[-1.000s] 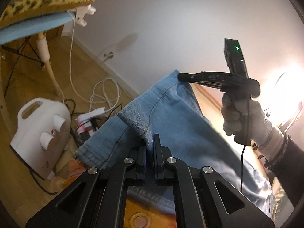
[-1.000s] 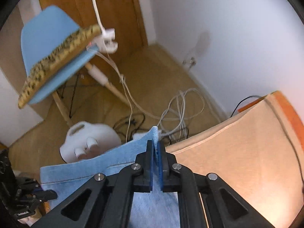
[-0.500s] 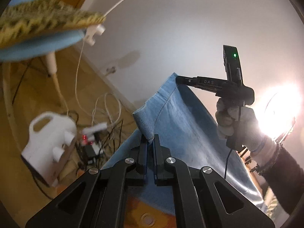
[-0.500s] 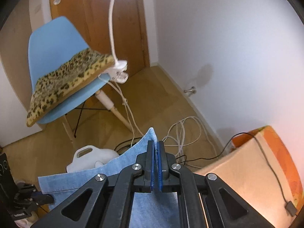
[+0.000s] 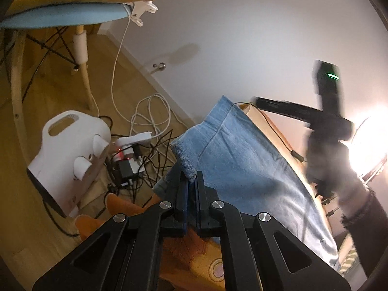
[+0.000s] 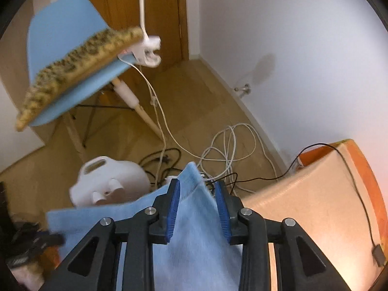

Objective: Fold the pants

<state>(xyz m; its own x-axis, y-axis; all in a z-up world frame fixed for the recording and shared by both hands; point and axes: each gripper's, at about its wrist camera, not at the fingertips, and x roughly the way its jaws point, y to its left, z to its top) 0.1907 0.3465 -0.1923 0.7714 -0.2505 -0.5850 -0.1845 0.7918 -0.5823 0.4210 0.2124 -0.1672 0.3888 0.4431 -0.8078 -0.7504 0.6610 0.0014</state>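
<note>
Light blue denim pants [image 5: 245, 160] lie spread over an orange-edged table [image 6: 315, 206]. My left gripper [image 5: 191, 181] is shut on a folded corner of the pants that sticks up between its fingers. In the right wrist view the pants [image 6: 194, 230] run between the blue pads of my right gripper [image 6: 197, 189], whose jaws are opening; the cloth corner sits loose in the gap, with neither pad pressing on it. The right gripper [image 5: 257, 101] shows blurred in the left wrist view, held by a gloved hand [image 5: 327, 160] beyond the pants' far edge.
On the wooden floor past the table edge lie a white appliance [image 5: 68, 150], a power strip [image 5: 131, 143] and tangled cables [image 6: 228, 150]. A blue chair [image 6: 60, 55] with a leopard-print cushion carries a white clip lamp [image 6: 148, 51]. A black cable [image 6: 351, 177] crosses the table.
My right gripper's jaws have parted and let go of the pants corner they were shut on. The left gripper keeps its hold. Both hands have shifted, and the pants lie lower over the table.
</note>
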